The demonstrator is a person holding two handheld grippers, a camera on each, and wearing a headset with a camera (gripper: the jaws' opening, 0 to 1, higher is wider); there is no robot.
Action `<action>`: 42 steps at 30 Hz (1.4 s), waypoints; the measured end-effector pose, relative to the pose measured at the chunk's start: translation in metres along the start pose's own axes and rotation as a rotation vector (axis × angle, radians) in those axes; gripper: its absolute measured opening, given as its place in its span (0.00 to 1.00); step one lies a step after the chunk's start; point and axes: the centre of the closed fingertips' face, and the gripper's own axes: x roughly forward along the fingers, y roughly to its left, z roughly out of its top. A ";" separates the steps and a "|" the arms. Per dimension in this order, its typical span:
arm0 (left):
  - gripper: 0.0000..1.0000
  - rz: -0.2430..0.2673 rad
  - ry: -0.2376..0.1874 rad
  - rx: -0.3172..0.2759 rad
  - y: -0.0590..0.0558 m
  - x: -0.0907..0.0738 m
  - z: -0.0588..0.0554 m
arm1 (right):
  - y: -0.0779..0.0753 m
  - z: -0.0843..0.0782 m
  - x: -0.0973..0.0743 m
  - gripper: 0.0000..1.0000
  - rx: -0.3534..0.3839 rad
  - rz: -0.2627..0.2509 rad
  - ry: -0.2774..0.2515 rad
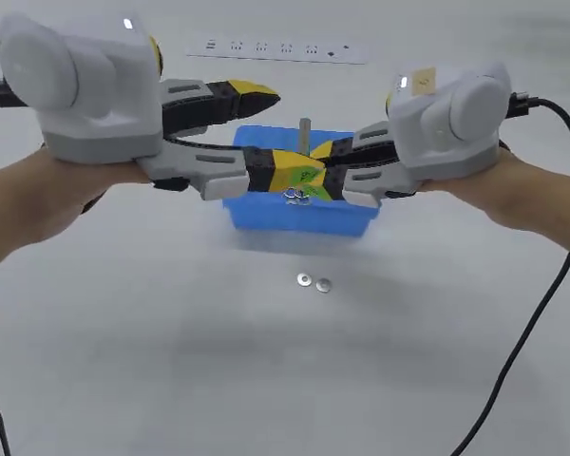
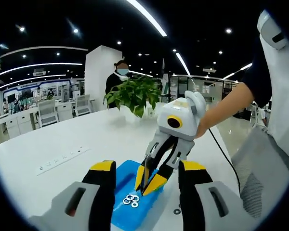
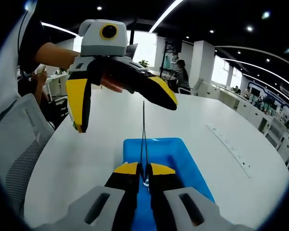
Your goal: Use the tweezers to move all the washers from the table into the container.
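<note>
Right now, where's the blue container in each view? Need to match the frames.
Head view: blue container at centre, partly behind the crossed jaws.
Left gripper view: blue container bottom centre, between that view's own jaws, washers inside.
Right gripper view: blue container bottom centre, under the tweezers clamped by the right gripper.
Shared landmark: white power strip.

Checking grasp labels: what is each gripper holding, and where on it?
Right gripper pinches the tweezers partway along their arms. Left gripper is open, holding nothing.
</note>
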 end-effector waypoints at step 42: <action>0.04 -0.161 0.024 0.226 -0.012 0.009 0.004 | 0.009 0.004 -0.003 0.11 -0.015 0.022 -0.003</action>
